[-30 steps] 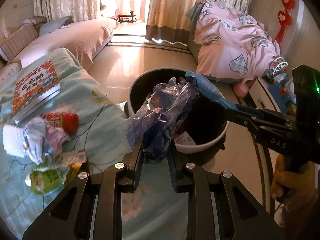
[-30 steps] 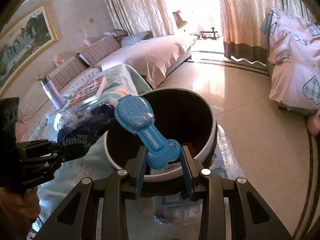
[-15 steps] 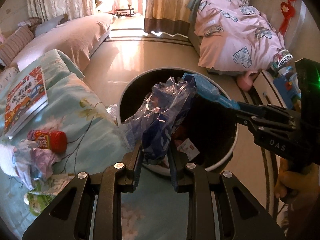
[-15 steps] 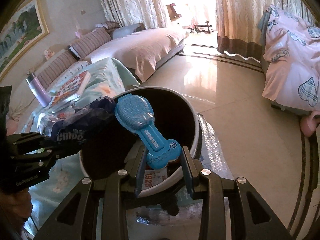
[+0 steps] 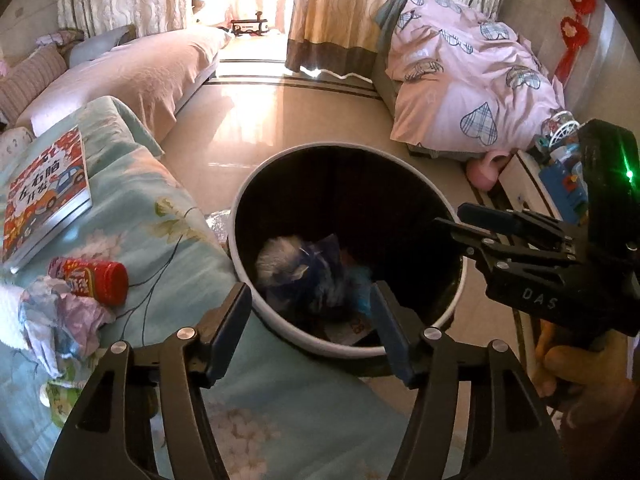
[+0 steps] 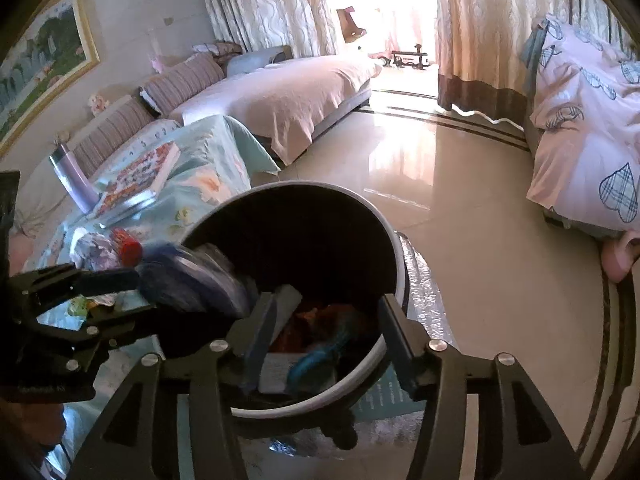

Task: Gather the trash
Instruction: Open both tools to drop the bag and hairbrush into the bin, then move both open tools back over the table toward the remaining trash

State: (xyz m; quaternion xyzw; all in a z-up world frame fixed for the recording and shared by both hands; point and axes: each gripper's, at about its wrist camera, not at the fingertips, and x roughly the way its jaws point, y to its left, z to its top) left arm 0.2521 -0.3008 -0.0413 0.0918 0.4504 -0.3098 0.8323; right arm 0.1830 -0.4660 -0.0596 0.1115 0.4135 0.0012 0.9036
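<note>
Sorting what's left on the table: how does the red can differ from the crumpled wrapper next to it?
The red can is rigid and cylindrical, lying on its side; the wrapper is a crumpled, shapeless wad. The can is bright red with printed label; the wrapper is pale, whitish-purple. The can lies nearer the book; the wrapper lies nearer the camera. Both rest on the blue floral cloth, outside the bin.
</note>
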